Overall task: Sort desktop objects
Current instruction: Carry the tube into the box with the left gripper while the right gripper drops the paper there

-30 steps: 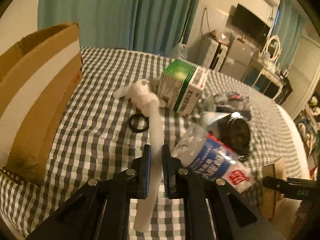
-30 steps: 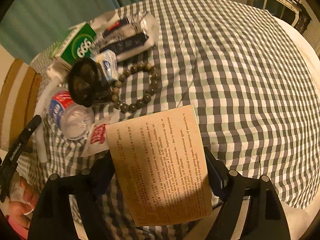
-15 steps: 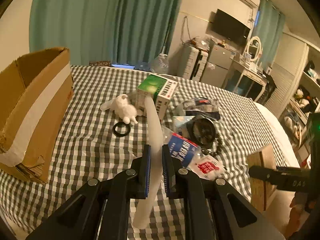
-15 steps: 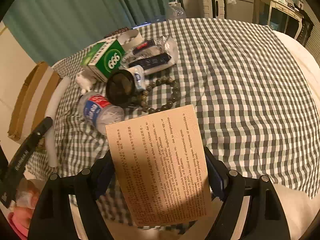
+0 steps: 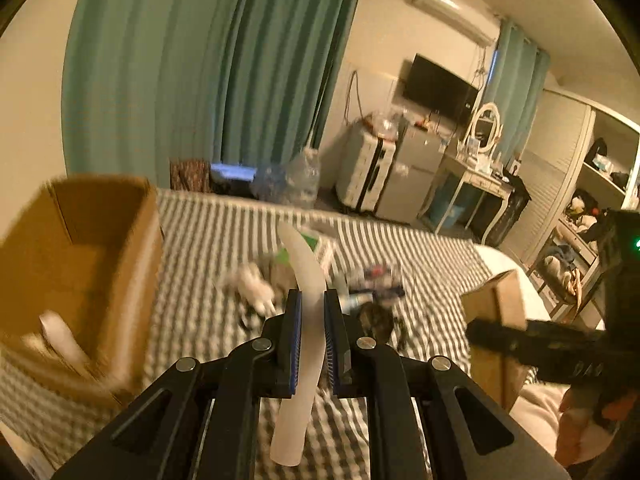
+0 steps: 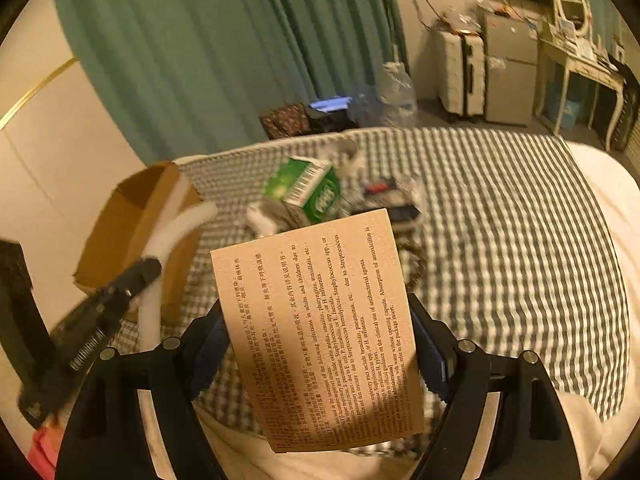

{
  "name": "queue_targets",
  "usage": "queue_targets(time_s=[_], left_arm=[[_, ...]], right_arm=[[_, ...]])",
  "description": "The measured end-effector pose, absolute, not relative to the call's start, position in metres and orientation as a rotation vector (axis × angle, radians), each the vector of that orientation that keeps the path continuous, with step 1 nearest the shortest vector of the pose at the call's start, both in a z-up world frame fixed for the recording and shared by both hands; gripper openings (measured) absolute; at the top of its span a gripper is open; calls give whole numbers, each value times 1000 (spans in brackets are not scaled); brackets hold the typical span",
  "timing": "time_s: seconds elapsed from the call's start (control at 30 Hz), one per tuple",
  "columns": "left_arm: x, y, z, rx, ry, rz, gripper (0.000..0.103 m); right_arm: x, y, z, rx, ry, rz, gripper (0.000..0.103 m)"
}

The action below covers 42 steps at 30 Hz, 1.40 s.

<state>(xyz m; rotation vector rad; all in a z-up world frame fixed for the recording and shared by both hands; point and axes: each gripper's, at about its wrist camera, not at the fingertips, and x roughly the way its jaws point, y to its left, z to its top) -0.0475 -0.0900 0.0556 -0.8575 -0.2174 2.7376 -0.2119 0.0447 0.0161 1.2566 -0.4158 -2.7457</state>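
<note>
Jaws of your left gripper (image 5: 307, 304) clamp a white tube (image 5: 303, 340) beside the carton (image 5: 86, 276). Your right gripper (image 6: 320, 344) grips a tan box (image 6: 320, 328) above the checkered counter (image 6: 500, 220).

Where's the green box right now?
In the right wrist view, the green box lies on the checked cloth at centre, right of the cardboard box and behind the held tan carton.
</note>
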Motion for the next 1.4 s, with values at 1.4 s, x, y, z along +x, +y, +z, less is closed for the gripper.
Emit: queue_targets(time_s=[1.4], left_arm=[[-92,-354,5,-971,-429,2929,49]], right_arm=[[-362,-253,15,1233,-239,-2499,82]])
